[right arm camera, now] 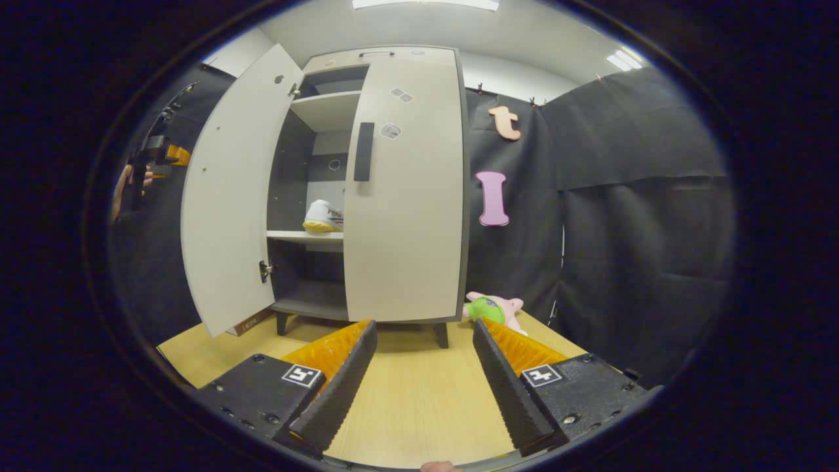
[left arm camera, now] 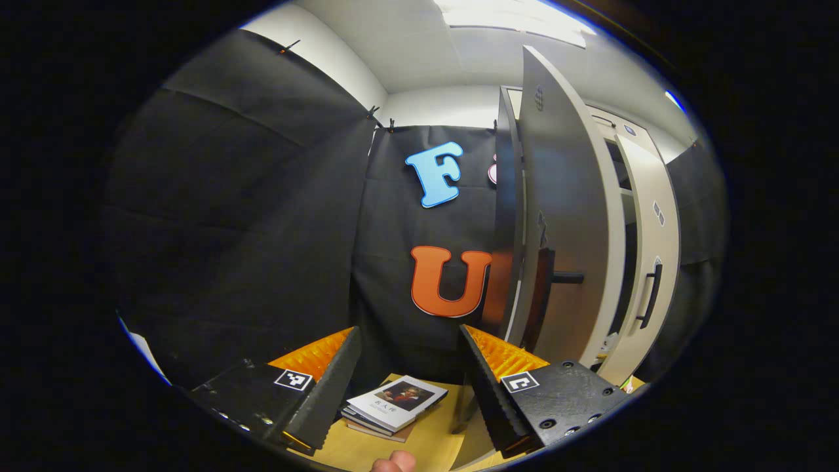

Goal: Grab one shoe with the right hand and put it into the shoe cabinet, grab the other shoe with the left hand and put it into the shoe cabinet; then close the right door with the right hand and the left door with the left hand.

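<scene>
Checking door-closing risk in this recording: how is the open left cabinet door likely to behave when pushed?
The left door is a tall flat panel, so probably stiff rather than floppy. A hinge shows at its inner edge, so a push should swing it, not slide it. The cabinet stands on thin legs; a hard shove might rock it.

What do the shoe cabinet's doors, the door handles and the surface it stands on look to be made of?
Cabinet doors: smooth cream laminated board, probably; flat matte faces, dark edges. Handle: dark bar, plastic or coated metal, unclear which. Floor surface: light wood-grain board, likely laminate, with even streaks.
</scene>
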Tool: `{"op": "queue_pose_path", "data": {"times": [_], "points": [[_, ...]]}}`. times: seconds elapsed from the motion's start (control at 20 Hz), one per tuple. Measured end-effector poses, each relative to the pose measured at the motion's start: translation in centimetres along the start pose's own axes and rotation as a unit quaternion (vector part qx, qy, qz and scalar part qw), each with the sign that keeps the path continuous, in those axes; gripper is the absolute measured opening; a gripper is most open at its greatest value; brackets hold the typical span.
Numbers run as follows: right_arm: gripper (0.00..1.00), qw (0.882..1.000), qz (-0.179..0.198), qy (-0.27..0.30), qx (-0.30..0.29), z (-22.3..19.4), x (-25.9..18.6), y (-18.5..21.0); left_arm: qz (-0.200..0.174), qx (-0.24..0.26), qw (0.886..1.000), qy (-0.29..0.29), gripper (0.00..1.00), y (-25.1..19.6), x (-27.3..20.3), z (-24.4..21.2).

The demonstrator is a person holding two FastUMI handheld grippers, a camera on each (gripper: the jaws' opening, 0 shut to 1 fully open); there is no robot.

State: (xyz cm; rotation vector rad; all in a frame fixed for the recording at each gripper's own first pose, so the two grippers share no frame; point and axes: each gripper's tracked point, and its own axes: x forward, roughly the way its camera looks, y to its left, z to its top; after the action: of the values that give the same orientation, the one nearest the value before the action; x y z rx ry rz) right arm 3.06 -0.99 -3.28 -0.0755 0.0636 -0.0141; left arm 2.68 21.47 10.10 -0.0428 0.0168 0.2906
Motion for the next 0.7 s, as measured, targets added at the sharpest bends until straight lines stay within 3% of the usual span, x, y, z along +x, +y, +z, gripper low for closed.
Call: {"op": "queue_pose_path", "data": {"times": [0.15, 0.35, 0.4, 0.45, 0.7], "points": [[0.96, 1.0, -0.004, 0.002, 0.0, 0.1, 0.4, -0.4, -0.026, 0.004, 1.0, 0.005, 0.89, -1.6, 1.3, 0.1], [0.96, 1.0, -0.008, 0.001, 0.0, 0.4, 0.9, -0.6, -0.023, 0.014, 1.0, -0.001, 0.87, -1.6, 1.2, 0.3], [0.96, 1.0, -0.008, 0.0, 0.0, 0.5, 1.1, -0.6, -0.023, 0.012, 1.0, 0.001, 0.74, -1.7, 1.1, 0.2], [0.96, 1.0, -0.007, -0.001, 0.0, 0.6, 1.1, -0.6, -0.026, 0.008, 1.0, 0.003, 0.88, -1.9, 1.0, 0.2], [0.96, 1.0, 0.004, -0.002, -0.004, 0.8, 1.4, -0.1, -0.013, 0.013, 1.0, -0.002, 0.88, -2.0, 0.5, 0.5]]}}
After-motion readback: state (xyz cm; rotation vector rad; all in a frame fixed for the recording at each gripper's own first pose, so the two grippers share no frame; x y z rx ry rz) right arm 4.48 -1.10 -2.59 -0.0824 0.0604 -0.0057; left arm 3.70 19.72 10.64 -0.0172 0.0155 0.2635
